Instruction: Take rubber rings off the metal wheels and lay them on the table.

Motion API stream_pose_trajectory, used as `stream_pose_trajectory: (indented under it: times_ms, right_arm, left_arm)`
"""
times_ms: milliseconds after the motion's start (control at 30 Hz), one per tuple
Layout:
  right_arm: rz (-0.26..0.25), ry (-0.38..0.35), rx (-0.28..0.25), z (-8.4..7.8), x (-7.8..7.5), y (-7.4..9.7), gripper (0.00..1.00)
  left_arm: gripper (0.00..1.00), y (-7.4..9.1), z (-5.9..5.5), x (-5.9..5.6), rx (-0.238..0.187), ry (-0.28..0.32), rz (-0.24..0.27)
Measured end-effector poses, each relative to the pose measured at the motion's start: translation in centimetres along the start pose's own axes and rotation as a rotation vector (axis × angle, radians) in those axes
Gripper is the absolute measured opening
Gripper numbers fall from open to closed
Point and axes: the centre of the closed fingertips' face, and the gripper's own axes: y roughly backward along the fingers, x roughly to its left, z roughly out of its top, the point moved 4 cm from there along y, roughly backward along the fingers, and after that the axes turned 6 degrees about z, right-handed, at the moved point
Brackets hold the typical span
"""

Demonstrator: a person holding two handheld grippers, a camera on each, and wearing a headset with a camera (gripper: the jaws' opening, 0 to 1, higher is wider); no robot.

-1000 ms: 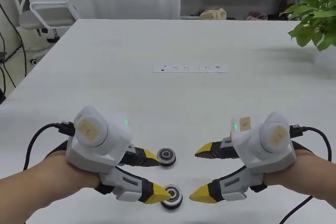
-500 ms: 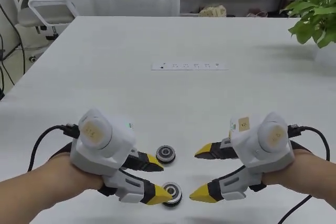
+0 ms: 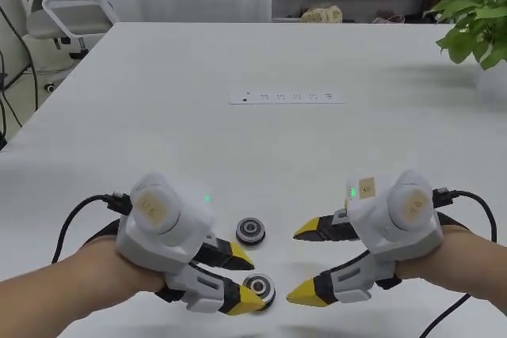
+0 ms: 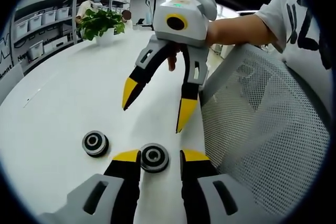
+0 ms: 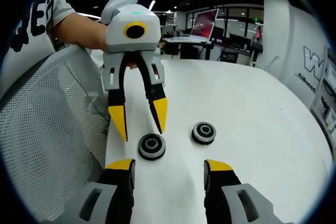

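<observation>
left tool straddles wheel

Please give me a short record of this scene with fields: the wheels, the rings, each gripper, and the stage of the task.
wheels: two, near wheel and far wheel, lying flat on the table, apart
rings: black, on both wheels
left gripper: open, jaws on either side of the near wheel; contact unclear
right gripper: open, empty, to the right of the wheels
stage: no ring taken off yet
</observation>
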Motion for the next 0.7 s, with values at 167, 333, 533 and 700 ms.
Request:
stream_pose_trajectory:
  times_ms: [167, 333, 533, 700]
  right_arm:
    - [0.005, -0.001, 0.005, -0.18, 0.11, -0.08, 0.51]
    - [0.005, -0.002, 0.009, -0.27, 0.11, -0.11, 0.51]
    - [0.005, -0.004, 0.012, -0.37, 0.11, -0.12, 0.51]
    - [0.006, -0.006, 0.012, -0.42, 0.12, -0.15, 0.51]
  left_arm:
    - [0.24, -0.33, -0.07, -0.15, 0.006, -0.004, -0.010]
    - [0.23, -0.49, -0.18, -0.06, 0.011, 0.001, -0.005]
    - [0.19, -0.70, -0.40, -0.08, 0.014, 0.012, -0.009]
    - [0.19, -0.82, -0.50, 0.16, 0.012, 0.024, 0.006]
